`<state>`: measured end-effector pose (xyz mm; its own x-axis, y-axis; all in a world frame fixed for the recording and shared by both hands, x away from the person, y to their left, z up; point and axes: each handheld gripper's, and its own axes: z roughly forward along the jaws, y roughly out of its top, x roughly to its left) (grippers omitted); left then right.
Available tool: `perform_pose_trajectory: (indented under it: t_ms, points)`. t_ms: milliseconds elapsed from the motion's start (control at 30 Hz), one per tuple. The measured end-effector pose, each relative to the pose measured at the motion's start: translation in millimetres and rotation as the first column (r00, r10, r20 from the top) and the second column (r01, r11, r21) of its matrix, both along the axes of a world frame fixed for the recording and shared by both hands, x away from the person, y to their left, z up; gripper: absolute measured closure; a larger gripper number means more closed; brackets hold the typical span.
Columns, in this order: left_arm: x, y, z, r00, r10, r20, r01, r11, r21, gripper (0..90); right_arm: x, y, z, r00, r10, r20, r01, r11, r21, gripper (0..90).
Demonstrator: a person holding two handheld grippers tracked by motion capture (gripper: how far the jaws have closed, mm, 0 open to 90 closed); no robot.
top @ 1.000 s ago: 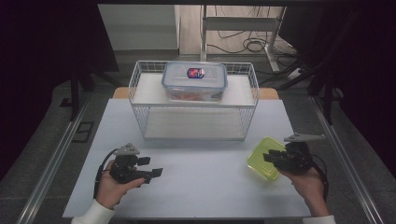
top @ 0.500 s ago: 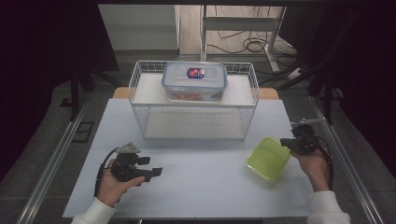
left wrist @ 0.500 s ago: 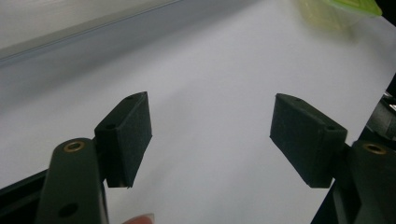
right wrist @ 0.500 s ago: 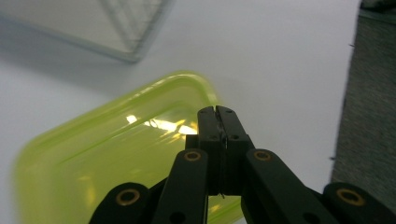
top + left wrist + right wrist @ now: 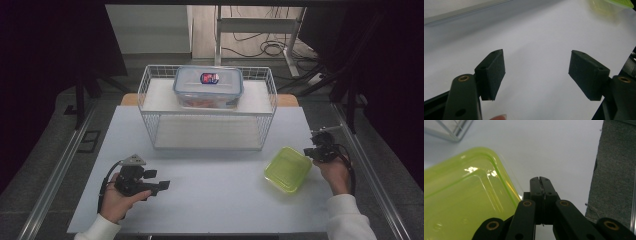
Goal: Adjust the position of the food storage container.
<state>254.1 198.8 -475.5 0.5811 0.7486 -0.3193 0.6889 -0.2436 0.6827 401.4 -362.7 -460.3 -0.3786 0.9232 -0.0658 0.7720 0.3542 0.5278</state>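
The green lid [image 5: 287,169] lies flat on the white worktop [image 5: 215,195], near its right edge and in front of the right end of the wire basket [image 5: 150,107]. It lies free, with nothing pressing on it.

The right tongs [image 5: 311,151] sit just beside the lid's far right edge; whether they touch it cannot be told from the high view. In the right gripper view the right tongs [image 5: 540,180] have just been closing and now stand pressed together with nothing between them, over bare worktop beside the lid's rim [image 5: 499,170]. Judgement: closed tips suit nudging or sliding the lid by its rim rather than pinching it.

The left tongs [image 5: 162,186] rest low at the near left of the worktop, well apart from the lid. In the left gripper view the left tongs [image 5: 536,72] are spread wide and empty, pointing across the worktop toward the lid [image 5: 611,3]. Judgement: they are parked in readiness.

A clear box [image 5: 208,87] with its own lid on stands on top of the basket, clear of both hands.
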Motion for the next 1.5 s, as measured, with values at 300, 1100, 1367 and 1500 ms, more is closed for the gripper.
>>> perform_pose_trajectory:
  t_ms: [300, 1100, 1367, 1500]
  points:
    - [1.3, -3.5, -0.6, 0.9999, -0.01, -0.002, 0.01, 0.9999, 0.002, 28.9, -20.1, 8.6, -1.1, 0.9987, 0.046, -0.022, -0.046, 0.9989, 0.004, 89.5]
    - [4.4, -9.2, 3.7, 0.9998, -0.019, 0.001, 0.019, 0.9997, -0.015, 29.2, -81.6, 72.6, -10.6, 0.9866, 0.15, -0.064, -0.148, 0.9883, 0.037, 89.5]
    - [3.2, -8.4, 4.4, 0.9998, -0.021, 0.004, 0.021, 0.9997, -0.016, 29.5, -87.3, 86.1, -12.7, 0.984, 0.16, -0.078, -0.154, 0.9848, 0.082, 89.5]
    - [2.7, -8.4, 5.1, 0.9998, -0.02, 0.006, 0.02, 0.9996, -0.017, 29.6, -91.1, 92.8, -13.5, 0.9835, 0.164, -0.077, -0.157, 0.9832, 0.093, 89.5]
